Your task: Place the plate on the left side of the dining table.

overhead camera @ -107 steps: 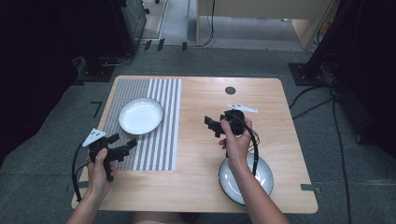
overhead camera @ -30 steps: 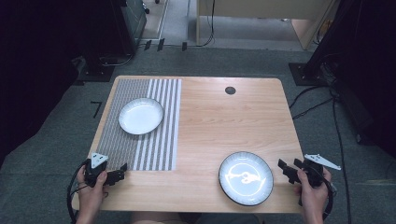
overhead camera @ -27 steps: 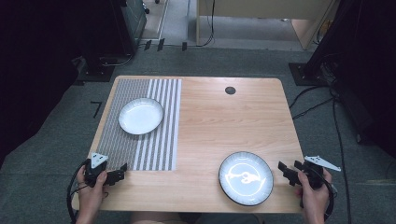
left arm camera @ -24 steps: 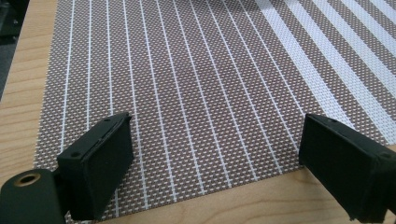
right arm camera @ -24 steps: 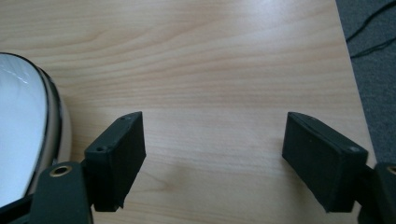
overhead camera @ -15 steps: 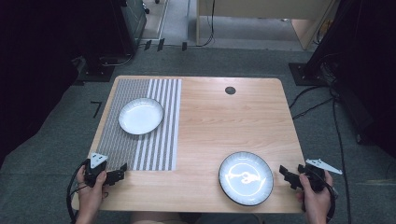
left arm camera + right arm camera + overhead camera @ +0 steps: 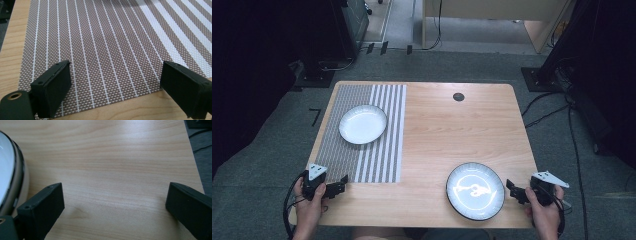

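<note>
Wooden surface (image 7: 447, 130) under both my grippers, with a woven striped placemat (image 7: 362, 135) covering its 9 o'clock side. A white plate (image 7: 362, 124) sits on that placemat, toward 10 o'clock. A second plate, black-rimmed with a pale glazed centre (image 7: 475, 190), rests on bare wood at about 5 o'clock, near the front edge.

My right gripper (image 7: 518, 191) hangs just off the plate's 3 o'clock rim, apart from it; in the right gripper view its fingers (image 7: 40, 212) stand wide open with nothing between them, the rim showing at the far left. My left gripper (image 7: 339, 187) hovers at 7 o'clock over the placemat's near corner, its fingers (image 7: 53, 87) likewise spread wide and holding nothing.

I judge the black-rimmed plate is set down and released, and both hands are parked at the near edge. What may be left, if anything, I cannot tell; neither plate is being reached for right now.
</note>
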`<action>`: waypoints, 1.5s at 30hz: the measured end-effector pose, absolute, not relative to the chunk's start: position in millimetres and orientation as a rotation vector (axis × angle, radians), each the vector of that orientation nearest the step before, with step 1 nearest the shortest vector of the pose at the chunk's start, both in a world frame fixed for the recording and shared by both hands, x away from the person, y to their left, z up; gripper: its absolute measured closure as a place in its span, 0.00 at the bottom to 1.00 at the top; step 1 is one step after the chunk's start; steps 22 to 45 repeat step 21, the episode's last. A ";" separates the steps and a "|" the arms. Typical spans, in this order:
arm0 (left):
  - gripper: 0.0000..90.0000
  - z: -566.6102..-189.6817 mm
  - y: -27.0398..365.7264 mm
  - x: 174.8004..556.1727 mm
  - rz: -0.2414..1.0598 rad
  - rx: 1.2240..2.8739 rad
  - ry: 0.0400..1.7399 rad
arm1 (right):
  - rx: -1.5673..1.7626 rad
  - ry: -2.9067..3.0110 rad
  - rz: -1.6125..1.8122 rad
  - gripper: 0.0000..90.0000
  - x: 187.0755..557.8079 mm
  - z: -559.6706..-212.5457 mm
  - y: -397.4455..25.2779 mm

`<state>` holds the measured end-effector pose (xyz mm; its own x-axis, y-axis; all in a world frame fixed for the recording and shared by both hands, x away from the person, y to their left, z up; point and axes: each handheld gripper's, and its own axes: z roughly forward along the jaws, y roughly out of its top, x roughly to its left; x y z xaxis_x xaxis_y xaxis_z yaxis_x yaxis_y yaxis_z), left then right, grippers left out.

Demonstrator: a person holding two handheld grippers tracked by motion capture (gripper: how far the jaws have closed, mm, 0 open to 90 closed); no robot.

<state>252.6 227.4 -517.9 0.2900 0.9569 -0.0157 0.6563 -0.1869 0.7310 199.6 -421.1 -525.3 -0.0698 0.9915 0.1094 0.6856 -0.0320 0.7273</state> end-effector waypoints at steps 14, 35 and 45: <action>0.11 -518.0 227.6 252.6 0.606 1.925 1.439 | 1.734 1.816 0.781 0.00 202.2 -526.5 -411.4; 0.10 -518.2 224.7 253.1 0.624 1.931 1.451 | 1.736 1.813 0.780 0.00 202.2 -526.5 -411.2; 0.10 -518.2 224.7 253.1 0.624 1.931 1.451 | 1.736 1.813 0.780 0.00 202.2 -526.5 -411.2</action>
